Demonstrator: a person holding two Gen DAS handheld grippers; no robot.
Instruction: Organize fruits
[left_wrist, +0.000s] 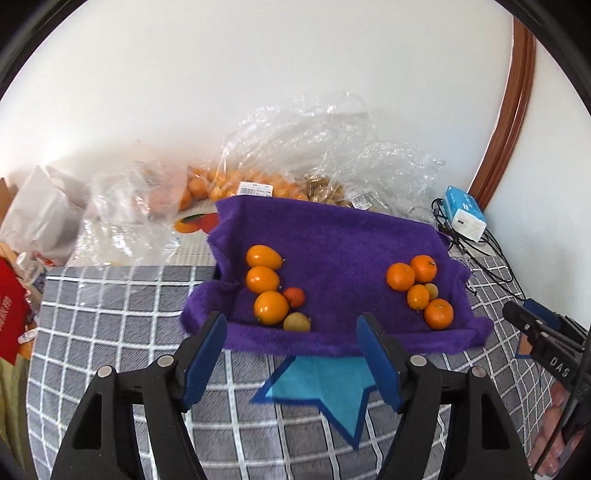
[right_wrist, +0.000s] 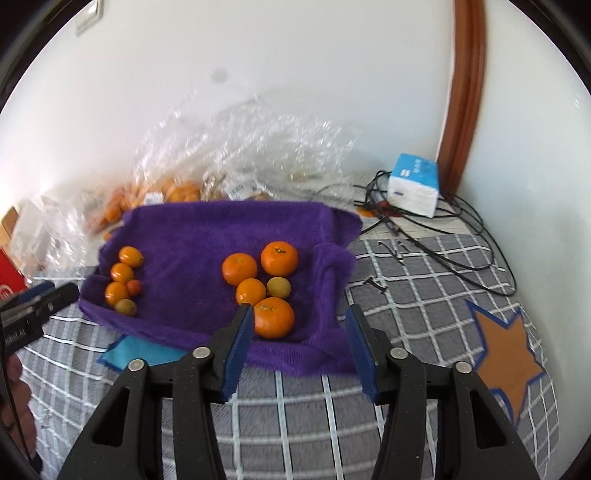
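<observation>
Two clusters of fruit (left_wrist: 271, 286) (right_wrist: 264, 288) rest on the purple towel (left_wrist: 332, 240); both tools, left tool (left_wrist: 291, 334) and right tool (right_wrist: 297, 325), gape empty, and nudged round fruit may roll off.

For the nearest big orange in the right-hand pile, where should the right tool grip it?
Grip the big orange across its round middle, coming from the near side with the right tool, open. One finger is already beside it; the smaller orange crowds the far side.
</observation>
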